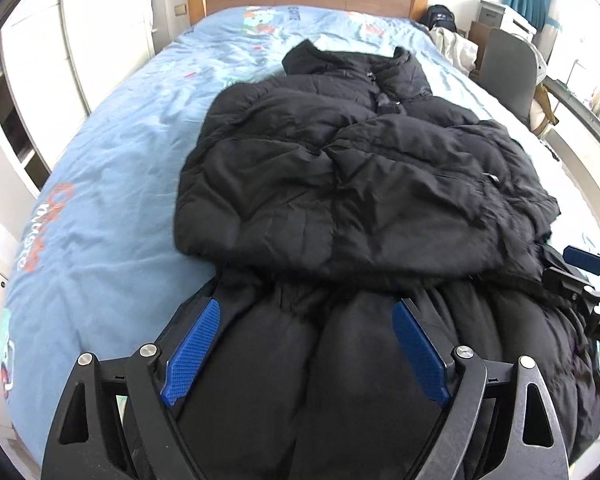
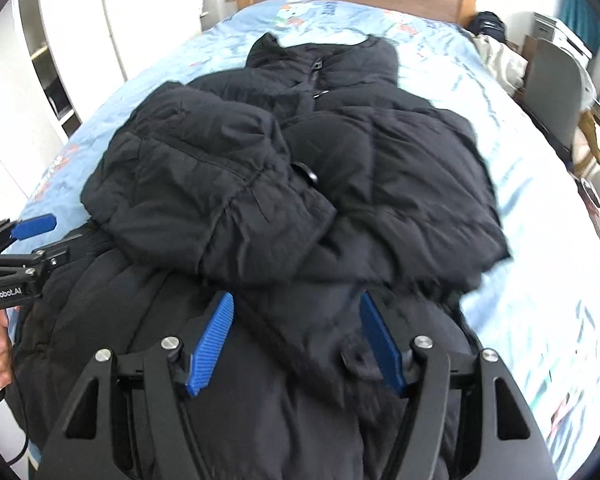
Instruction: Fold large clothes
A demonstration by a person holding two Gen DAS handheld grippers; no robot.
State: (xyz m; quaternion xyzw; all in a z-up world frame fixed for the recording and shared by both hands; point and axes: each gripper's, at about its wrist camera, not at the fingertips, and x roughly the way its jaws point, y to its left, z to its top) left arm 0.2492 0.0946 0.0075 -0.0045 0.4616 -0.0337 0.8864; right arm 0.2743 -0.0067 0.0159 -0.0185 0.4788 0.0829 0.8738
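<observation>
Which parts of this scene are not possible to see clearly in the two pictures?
- Hem of the black jacket: in both wrist views it runs under the gripper frames and off the bottom edge.
- Sleeve cuffs: folded across the chest; black on black hides their ends.
- Print on the blue bedsheet: blurred and bent by the fisheye.
- Right gripper in the left wrist view: cut by the right edge.
- Things beside the bed near the chair: too small.

- Bare bed (image 1: 112,152) sheet left of the black jacket (image 1: 340,184) lies open.
- A narrower strip runs right, bounded by a grey chair (image 1: 508,68).
</observation>
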